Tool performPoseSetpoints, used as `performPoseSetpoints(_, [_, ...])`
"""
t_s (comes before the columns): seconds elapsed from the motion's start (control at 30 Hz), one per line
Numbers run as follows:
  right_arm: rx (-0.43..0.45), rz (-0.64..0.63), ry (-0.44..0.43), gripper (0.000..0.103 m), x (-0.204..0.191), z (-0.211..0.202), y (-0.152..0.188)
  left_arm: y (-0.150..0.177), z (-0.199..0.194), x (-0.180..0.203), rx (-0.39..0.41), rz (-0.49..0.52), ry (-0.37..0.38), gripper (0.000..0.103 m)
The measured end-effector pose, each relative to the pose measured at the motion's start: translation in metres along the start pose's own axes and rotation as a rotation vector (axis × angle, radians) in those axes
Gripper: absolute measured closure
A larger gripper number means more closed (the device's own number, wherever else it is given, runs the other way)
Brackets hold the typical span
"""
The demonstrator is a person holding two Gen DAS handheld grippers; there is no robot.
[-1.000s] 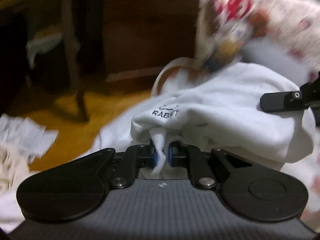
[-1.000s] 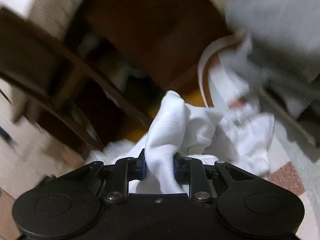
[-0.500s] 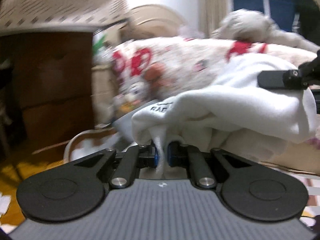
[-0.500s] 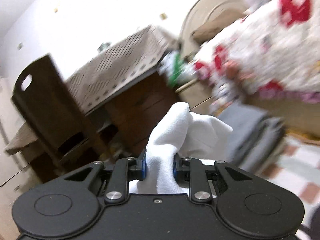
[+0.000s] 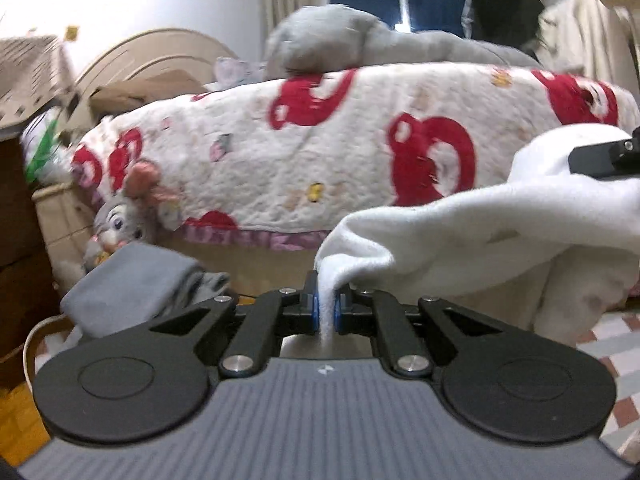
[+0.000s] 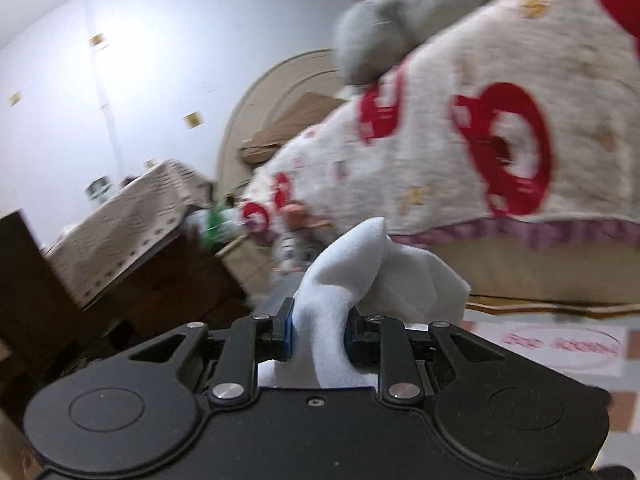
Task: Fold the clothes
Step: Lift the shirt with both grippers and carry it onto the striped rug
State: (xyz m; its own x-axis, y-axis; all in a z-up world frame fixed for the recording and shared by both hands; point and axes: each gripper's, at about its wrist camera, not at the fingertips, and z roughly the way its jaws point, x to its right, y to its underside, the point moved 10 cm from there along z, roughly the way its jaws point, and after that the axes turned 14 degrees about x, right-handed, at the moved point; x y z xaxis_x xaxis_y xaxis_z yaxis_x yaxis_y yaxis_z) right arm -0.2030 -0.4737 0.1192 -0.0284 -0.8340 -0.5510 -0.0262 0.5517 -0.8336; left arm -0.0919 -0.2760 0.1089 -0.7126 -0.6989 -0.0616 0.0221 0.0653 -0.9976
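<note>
White fleece garment hangs in the air between the two grippers, stretched from the middle of the left wrist view out toward 3 o'clock. The left gripper has its jaws nearly together, pinching a thin edge of the cloth; the right gripper has its jaws set narrow around a thicker bunched fold of the same garment, which rises in a peak above them. In the left wrist view the right gripper's black finger shows at 3 o'clock, with fleece draped under it. Behind the cloth, from 9 to 3 o'clock, runs a bed covered with a cream quilt with red shapes, a grey blanket heaped on top. A plush rabbit leans at the bed's side near 9 o'clock, and a folded grey garment lies just below it. A dark wooden cabinet under a patterned cloth stands at 9 o'clock in the right wrist view. Tiled floor lies open at 4 o'clock. Both grippers point nearly level, toward the bed's side.
</note>
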Motion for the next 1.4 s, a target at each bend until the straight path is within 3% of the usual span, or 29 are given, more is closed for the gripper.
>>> performPoseSetpoints(0.17, [0.004,0.063,0.032,0.076,0.042,-0.012,-0.021,-0.013,0.031,0.040,-0.004,0.031,0.046,0.097])
performPoseSetpoints(0.3, [0.044,-0.138,0.171,0.076,0.073,-0.003,-0.028,-0.006,0.068,0.068,-0.013,0.078,0.133,0.096])
performPoseSetpoints(0.37, [0.021,-0.235,0.308,0.076,0.110,0.007,-0.017,0.021,0.088,0.088,-0.096,0.093,0.216,0.093])
performPoseSetpoints(0.43, [-0.029,-0.316,0.468,0.075,0.157,0.016,0.002,0.065,0.099,0.109,-0.237,0.082,0.312,0.091])
performPoseSetpoints(0.57, [-0.150,-0.208,0.651,0.074,0.259,0.010,0.098,0.171,0.080,0.141,-0.450,0.084,0.494,0.091])
performPoseSetpoints(0.6, [-0.190,-0.172,0.689,0.074,0.280,0.006,0.120,0.195,0.075,0.142,-0.482,0.108,0.509,0.091])
performPoseSetpoints(0.67, [-0.305,-0.098,0.760,0.074,0.309,-0.005,0.152,0.234,0.070,0.135,-0.534,0.145,0.497,0.091])
performPoseSetpoints(0.73, [-0.382,-0.026,0.811,0.074,0.331,-0.015,0.173,0.241,0.080,0.121,-0.558,0.075,0.471,0.091])
performPoseSetpoints(0.8, [-0.302,0.034,0.799,0.073,0.334,-0.023,0.152,0.244,0.091,0.107,-0.572,0.003,0.440,0.087])
performPoseSetpoints(0.9, [-0.164,0.122,0.882,0.067,0.351,-0.048,0.130,0.227,0.125,0.083,-0.534,-0.053,0.348,0.057])
performPoseSetpoints(1.03, [-0.118,0.142,0.991,0.064,0.374,-0.072,0.127,0.250,0.172,0.067,-0.581,-0.154,0.284,0.053])
performPoseSetpoints(1.1, [-0.104,0.230,0.963,0.060,0.381,-0.073,0.133,0.278,0.186,0.063,-0.647,-0.245,0.258,0.053])
performPoseSetpoints(1.2, [-0.094,0.367,0.869,0.058,0.388,-0.061,0.141,0.312,0.187,0.059,-0.735,-0.267,0.207,0.054])
performPoseSetpoints(1.27, [-0.122,0.408,0.831,0.051,0.388,-0.050,0.148,0.319,0.186,0.060,-0.767,-0.303,0.211,0.054])
performPoseSetpoints(1.3, [-0.132,0.418,0.824,0.050,0.389,-0.046,0.150,0.321,0.185,0.060,-0.772,-0.300,0.211,0.053])
performPoseSetpoints(1.4, [-0.146,0.412,0.841,0.048,0.392,-0.043,0.151,0.318,0.186,0.062,-0.736,-0.167,0.204,0.040])
